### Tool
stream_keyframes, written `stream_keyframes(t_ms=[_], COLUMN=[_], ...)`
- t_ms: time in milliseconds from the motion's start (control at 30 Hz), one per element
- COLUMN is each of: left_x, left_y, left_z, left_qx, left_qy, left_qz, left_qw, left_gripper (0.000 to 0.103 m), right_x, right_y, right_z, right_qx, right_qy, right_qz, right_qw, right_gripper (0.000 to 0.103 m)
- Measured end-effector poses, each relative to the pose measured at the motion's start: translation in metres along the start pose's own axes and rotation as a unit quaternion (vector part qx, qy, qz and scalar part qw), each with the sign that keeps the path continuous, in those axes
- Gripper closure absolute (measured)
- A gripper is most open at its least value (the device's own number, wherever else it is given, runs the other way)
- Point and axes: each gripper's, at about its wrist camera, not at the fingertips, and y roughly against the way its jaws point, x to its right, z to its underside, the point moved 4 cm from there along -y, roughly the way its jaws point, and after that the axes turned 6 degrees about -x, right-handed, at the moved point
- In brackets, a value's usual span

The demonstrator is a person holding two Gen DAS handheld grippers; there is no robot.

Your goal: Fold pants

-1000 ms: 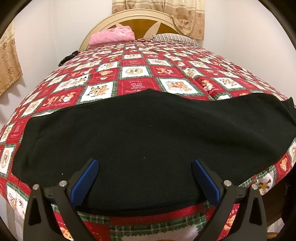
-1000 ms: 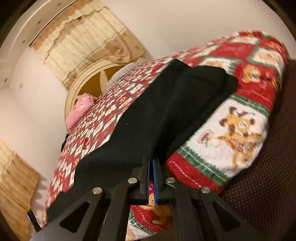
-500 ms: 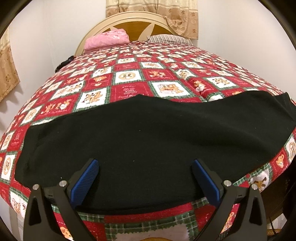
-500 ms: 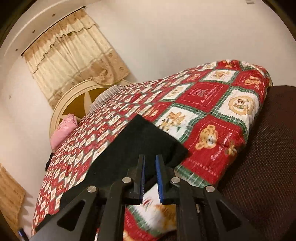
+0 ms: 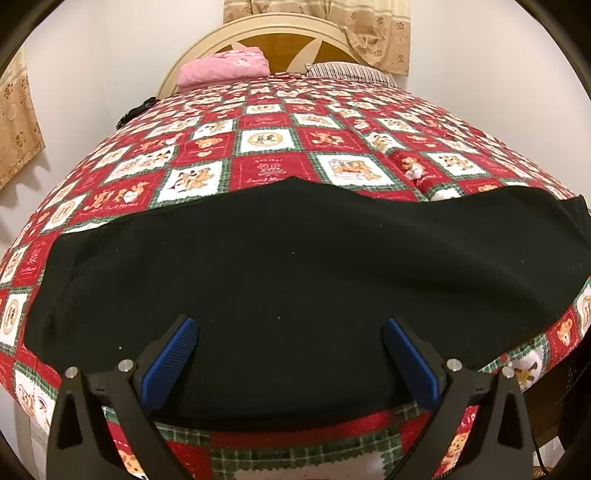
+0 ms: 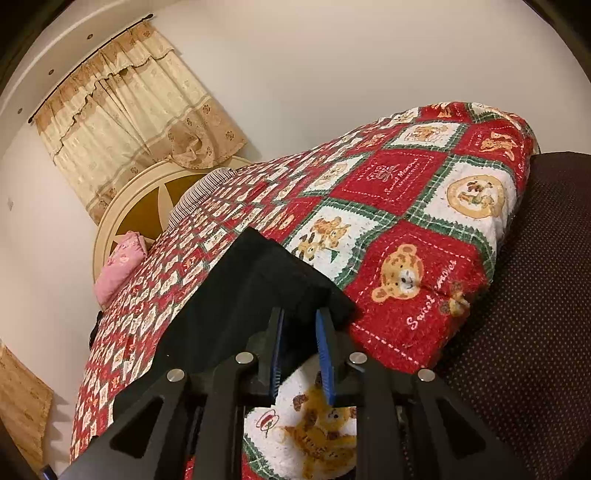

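Observation:
The black pants [image 5: 295, 273] lie flat across the near part of the bed, spread from left to right. My left gripper [image 5: 290, 328] is wide open and empty, just above the pants' near edge. In the right wrist view the pants' right end [image 6: 258, 284] lies on the quilt near the bed corner. My right gripper [image 6: 300, 317] is at that end's near edge with its blue pads a narrow gap apart. The jaws hold nothing that I can see.
The bed is covered by a red, white and green teddy-bear quilt [image 5: 273, 170]. A pink pillow [image 5: 225, 68] and a striped pillow [image 5: 347, 70] lie by the round headboard [image 5: 295, 35]. A dark dotted surface [image 6: 524, 332] is beside the bed corner.
My right gripper was shut at the pants' edge and has since opened slightly. It has swung toward the bed corner, and the pants' right end now lies flatter. The left gripper stayed open and rose slightly.

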Motion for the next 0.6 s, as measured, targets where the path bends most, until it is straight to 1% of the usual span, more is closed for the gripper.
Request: stream_keyframes(t_ms=[133, 267, 300, 333, 367, 433, 500, 533, 600], left_x=[0.000, 0.000, 0.000, 0.000, 0.000, 0.000, -0.001, 0.000, 0.000], left_y=[0.000, 0.000, -0.001, -0.001, -0.001, -0.001, 0.000, -0.001, -0.001], left_z=[0.000, 0.000, 0.000, 0.000, 0.000, 0.000, 0.001, 0.000, 0.000], left_qx=[0.001, 0.002, 0.002, 0.002, 0.002, 0.002, 0.001, 0.001, 0.002], left_qy=[-0.002, 0.001, 0.001, 0.000, 0.001, 0.001, 0.000, 0.000, 0.000], left_qz=[0.000, 0.001, 0.001, 0.001, 0.001, 0.001, 0.001, 0.002, 0.001], left_qw=[1.0000, 1.0000, 1.0000, 1.0000, 1.0000, 1.0000, 1.0000, 1.0000, 1.0000], left_gripper=[0.000, 0.000, 0.000, 0.000, 0.000, 0.000, 0.000, 0.000, 0.000], right_x=[-0.001, -0.008, -0.012, -0.015, -0.017, -0.020, -0.016, -0.013, -0.004], right_y=[-0.006, -0.017, -0.016, -0.013, -0.009, 0.004, 0.013, 0.013, 0.008], right_z=[-0.007, -0.014, -0.014, -0.013, -0.012, -0.013, -0.013, -0.012, -0.010], right_qx=[0.005, 0.001, 0.000, 0.002, 0.005, 0.024, 0.034, 0.031, 0.020], right_qy=[0.002, 0.023, 0.034, 0.042, 0.048, 0.060, 0.047, 0.039, 0.031], right_qz=[0.009, 0.024, 0.031, 0.033, 0.035, 0.045, 0.044, 0.044, 0.058], right_qw=[1.000, 0.999, 0.999, 0.999, 0.998, 0.997, 0.997, 0.998, 0.998], right_gripper=[0.084, 0.084, 0.085, 0.089, 0.096, 0.096, 0.096, 0.096, 0.096])
